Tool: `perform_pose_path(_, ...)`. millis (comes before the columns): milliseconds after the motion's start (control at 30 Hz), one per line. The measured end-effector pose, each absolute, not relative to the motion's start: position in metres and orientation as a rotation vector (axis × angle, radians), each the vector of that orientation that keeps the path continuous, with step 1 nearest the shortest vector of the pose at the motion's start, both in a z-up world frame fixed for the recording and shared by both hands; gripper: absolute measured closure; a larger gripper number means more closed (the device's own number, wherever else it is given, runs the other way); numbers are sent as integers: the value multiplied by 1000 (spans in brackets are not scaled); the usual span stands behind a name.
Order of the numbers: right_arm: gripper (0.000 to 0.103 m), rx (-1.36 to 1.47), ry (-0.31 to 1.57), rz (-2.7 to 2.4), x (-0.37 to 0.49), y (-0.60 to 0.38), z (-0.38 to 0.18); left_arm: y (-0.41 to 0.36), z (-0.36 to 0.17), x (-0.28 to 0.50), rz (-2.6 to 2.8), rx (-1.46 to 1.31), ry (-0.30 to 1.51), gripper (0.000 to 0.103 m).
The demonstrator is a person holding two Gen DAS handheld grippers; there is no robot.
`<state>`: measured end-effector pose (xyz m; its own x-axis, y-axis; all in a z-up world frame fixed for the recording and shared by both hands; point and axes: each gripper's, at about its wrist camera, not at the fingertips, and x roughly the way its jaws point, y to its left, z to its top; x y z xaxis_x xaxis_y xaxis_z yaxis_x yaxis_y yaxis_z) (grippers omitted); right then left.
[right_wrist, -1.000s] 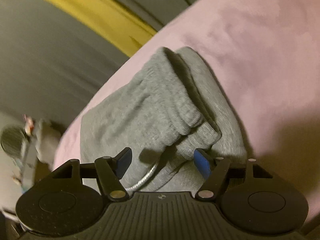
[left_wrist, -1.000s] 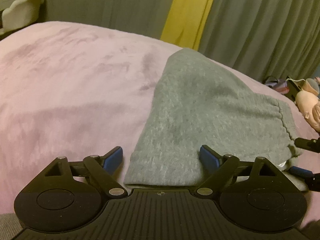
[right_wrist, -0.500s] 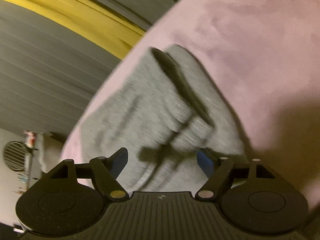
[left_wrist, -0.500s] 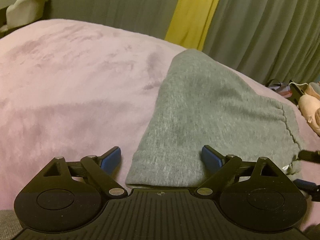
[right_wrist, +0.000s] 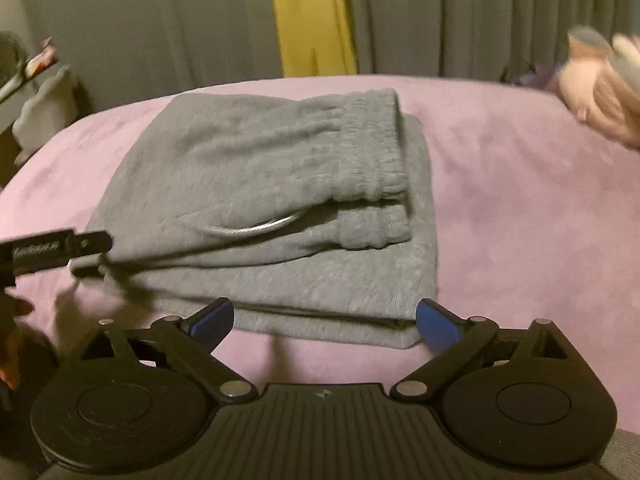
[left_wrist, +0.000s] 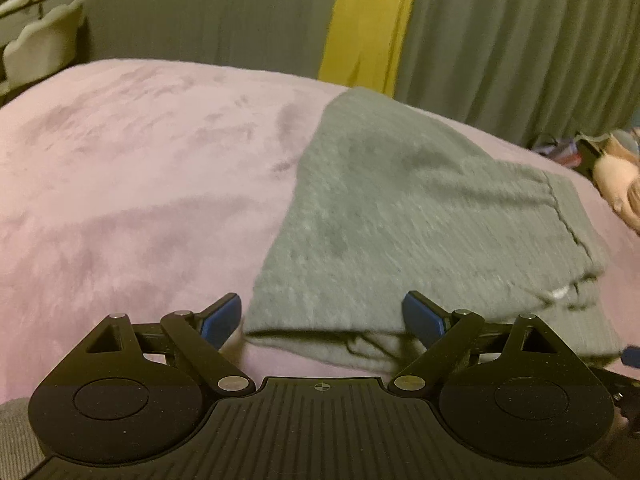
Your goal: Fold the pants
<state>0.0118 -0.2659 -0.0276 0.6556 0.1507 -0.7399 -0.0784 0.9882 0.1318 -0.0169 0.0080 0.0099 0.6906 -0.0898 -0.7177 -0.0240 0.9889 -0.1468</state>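
Observation:
The grey pants [right_wrist: 256, 184] lie folded in a stack on the pink bed cover [right_wrist: 520, 208]. Their elastic waistband [right_wrist: 372, 152] is on top at the right, and a pale drawstring loop [right_wrist: 256, 230] sticks out below it. My right gripper [right_wrist: 324, 322] hovers at the stack's near edge. Its jaws are opening, with that edge between the blue tips and no pad pressing on it. My left gripper [left_wrist: 322, 316] is open over a near corner of the pants [left_wrist: 400, 208], gripping nothing. One of the left gripper's fingers [right_wrist: 60, 250] reaches the stack's left side.
Grey-green curtains [left_wrist: 520, 40] with a yellow strip [left_wrist: 372, 20] hang behind the bed. A pink plush toy [right_wrist: 600, 104] lies at the far right. A pale shelf edge [left_wrist: 40, 52] stands at the far left. Part of a hand [right_wrist: 12, 344] shows at the lower left.
The right gripper has rolled level, backed away from the waistband and spread its jaws wider. The left gripper drew back a little, so the folded layers at the near edge show.

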Motion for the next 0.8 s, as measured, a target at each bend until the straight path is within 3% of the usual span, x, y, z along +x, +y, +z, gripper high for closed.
perform_pose_path(367,4,105,796,36,-2,-257,-36,-33,11,-44,-88,51,870,10)
perform_pose_path(800,4,-3,770,43,-5,-237,-37,-39,7,-48,-97,60,903,10)
